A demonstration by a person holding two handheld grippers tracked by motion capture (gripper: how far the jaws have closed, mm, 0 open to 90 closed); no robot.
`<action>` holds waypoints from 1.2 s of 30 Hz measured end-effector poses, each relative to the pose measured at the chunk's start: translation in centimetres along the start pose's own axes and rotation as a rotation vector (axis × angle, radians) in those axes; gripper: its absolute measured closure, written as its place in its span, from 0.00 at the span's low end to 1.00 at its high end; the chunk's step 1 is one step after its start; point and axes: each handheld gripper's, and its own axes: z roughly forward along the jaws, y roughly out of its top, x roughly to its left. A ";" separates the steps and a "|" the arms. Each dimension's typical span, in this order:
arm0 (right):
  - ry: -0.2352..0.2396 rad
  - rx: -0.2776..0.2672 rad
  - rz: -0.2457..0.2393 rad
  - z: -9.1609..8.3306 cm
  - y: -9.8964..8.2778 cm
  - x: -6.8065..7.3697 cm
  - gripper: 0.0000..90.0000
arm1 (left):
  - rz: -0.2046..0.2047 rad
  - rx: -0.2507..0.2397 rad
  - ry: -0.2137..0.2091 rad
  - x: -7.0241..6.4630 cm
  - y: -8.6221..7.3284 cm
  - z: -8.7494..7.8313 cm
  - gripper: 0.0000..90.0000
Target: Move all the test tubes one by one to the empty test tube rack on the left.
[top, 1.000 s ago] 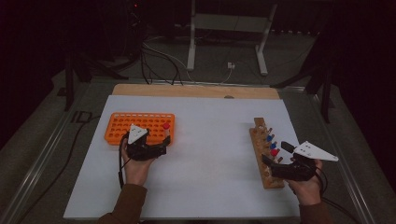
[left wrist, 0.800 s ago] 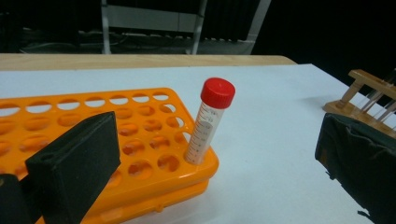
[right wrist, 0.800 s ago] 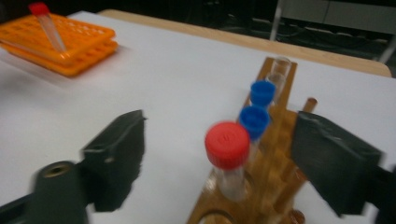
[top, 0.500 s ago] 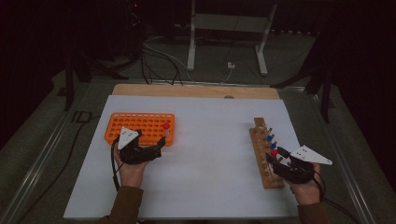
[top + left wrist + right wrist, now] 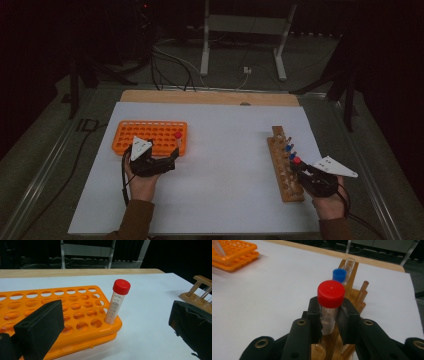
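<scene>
At the lower right of the high view, the right gripper (image 5: 298, 167) has just been closing and now clamps a red-capped tube (image 5: 330, 305) just below its cap, the tube standing in the wooden rack (image 5: 283, 165). A blue-capped tube (image 5: 339, 275) stands in the rack just behind it. At centre left of the high view, the left gripper (image 5: 172, 156) has its jaws spread wide, holding nothing, just beside the orange rack (image 5: 150, 136) on the white counter (image 5: 225, 150). Another red-capped tube (image 5: 117, 304) stands upright in a corner hole of the orange rack, between the jaws in the left gripper view but apart from both.
</scene>
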 end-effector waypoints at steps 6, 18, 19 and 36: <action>0.015 -0.037 -0.003 -1.1 1.2 0.0 0.83 | -0.010 -0.003 0.006 0.2 -0.1 -0.1 0.01; 0.057 -0.139 -0.002 -2.8 4.5 0.5 0.83 | -0.001 -0.004 0.004 -0.1 0.1 -0.2 0.01; 0.060 -0.143 -0.003 -2.8 4.7 0.7 0.83 | 0.010 -0.009 0.000 -0.4 0.3 -0.2 0.01; 0.209 -0.138 -0.017 0.4 6.8 4.2 0.83 | 0.182 0.011 -0.203 -6.8 2.2 0.9 0.02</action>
